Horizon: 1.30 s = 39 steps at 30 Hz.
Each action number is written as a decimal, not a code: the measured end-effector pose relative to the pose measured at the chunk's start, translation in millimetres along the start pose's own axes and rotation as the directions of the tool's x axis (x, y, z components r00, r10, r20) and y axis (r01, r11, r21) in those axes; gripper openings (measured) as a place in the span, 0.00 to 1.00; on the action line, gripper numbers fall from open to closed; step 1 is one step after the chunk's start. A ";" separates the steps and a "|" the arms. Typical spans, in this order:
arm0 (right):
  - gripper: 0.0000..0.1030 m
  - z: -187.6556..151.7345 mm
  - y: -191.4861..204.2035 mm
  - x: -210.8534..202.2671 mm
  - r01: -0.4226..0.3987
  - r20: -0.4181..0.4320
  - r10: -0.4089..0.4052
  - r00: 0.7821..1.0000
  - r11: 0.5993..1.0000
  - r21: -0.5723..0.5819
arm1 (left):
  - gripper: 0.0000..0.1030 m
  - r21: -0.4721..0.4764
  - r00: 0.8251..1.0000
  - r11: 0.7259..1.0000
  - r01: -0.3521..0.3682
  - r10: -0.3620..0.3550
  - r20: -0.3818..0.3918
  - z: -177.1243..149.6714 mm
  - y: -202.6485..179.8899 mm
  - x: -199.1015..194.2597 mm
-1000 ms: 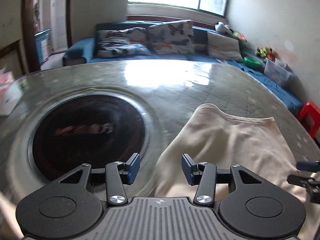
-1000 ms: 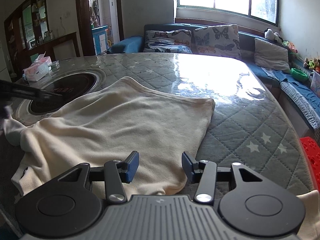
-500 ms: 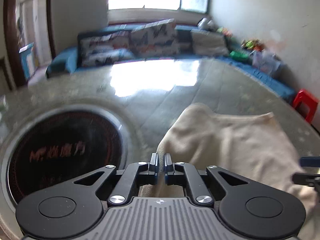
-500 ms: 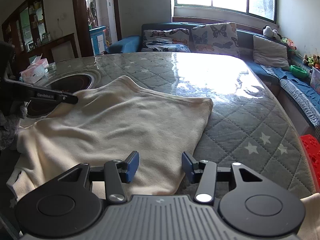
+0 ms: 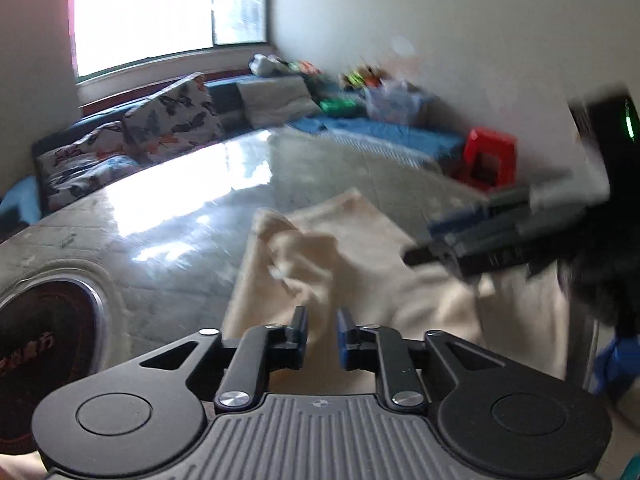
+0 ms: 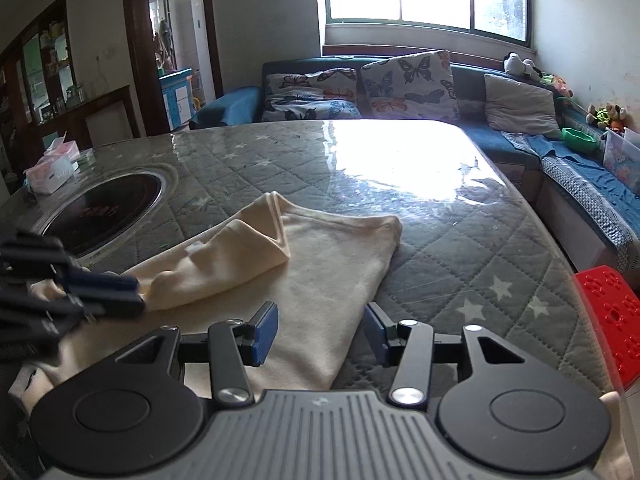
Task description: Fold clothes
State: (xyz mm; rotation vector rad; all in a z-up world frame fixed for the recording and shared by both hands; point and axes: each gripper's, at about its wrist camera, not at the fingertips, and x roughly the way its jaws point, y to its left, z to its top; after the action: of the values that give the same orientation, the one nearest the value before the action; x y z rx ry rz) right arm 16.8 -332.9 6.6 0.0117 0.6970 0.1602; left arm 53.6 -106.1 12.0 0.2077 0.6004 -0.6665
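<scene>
On the quilted table (image 6: 460, 248) a cream garment (image 6: 332, 264) lies flat, its left edge folded over onto itself, with bare tabletop beyond its far and right edges. Left gripper (image 5: 322, 330) is opening its narrow jaws, cloth between them, no clear pinch. Right gripper (image 6: 320, 330) hovers spread and empty above the near hem.

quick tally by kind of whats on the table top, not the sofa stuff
cream garment: 1
tissue packs: 2, a second seems to sit behind the first
round black cooktop set into the table: 1
total: 4
</scene>
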 end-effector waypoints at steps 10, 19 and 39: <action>0.47 8.6 -19.7 12.0 0.021 0.003 -0.021 1.000 0.997 0.072 | 0.35 -0.166 0.990 0.986 0.015 -0.037 -0.134 9.3 15.7 45.5; 0.45 21.3 -39.8 38.5 0.040 -0.037 -0.037 0.999 0.994 0.102 | 0.08 -0.195 0.994 0.975 -0.107 0.104 -0.024 17.5 45.2 28.1; 0.04 93.1 -14.1 143.4 0.065 -0.071 -0.066 0.995 0.998 -0.009 | 0.08 -0.287 0.925 0.879 -0.380 0.358 -0.128 7.0 165.2 53.1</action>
State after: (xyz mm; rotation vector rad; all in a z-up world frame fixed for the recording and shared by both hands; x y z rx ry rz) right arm 186.6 -321.2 -14.4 -0.0236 0.7667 0.1004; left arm 194.8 -8.5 -14.4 0.0504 0.7021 -0.1893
